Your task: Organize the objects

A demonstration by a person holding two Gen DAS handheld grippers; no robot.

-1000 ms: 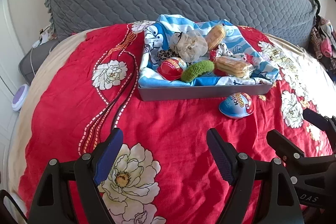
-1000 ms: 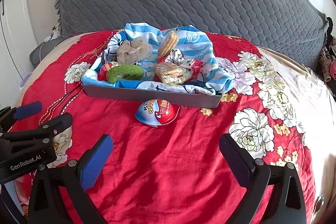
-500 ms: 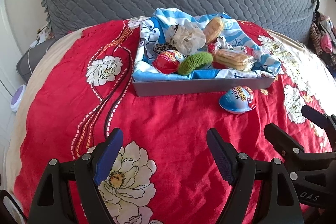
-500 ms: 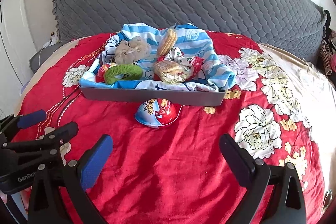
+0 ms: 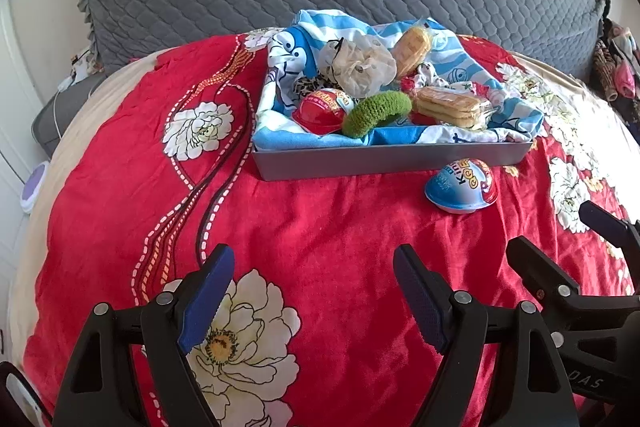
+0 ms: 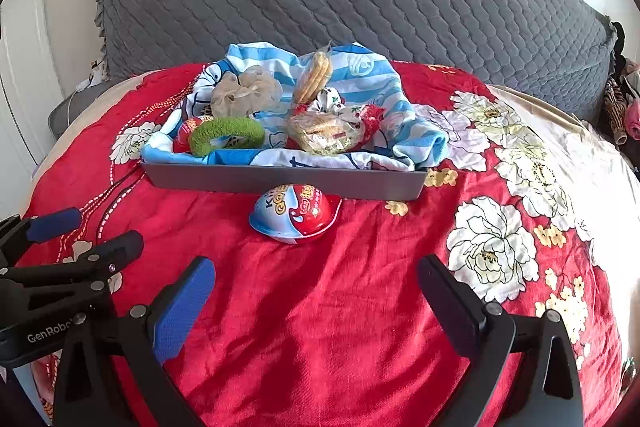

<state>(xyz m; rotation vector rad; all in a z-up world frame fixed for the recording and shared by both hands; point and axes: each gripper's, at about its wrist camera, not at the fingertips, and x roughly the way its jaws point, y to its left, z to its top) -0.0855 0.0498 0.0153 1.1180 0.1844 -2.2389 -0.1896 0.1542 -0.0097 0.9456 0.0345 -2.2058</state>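
Left hand-held gripper (image 5: pixel 308 291) and right hand-held gripper (image 6: pixel 316 291): jaws apart, empty, above red floral bedspread (image 6: pixel 320 307). Kinder egg (image 6: pixel 295 213) lay just before grey tray (image 6: pixel 280 181).

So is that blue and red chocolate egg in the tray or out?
Out: the egg lies on the red blanket before the tray.

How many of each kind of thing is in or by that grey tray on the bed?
Egg-shaped candy packs: 2, one red in the grey tray, one blue and red on the bedspread in front of it
Wrapped biscuit packs: 2
Green scrunchie: 1
Beige scrunchie: 1
Blue striped cloth: 1
Total: 7
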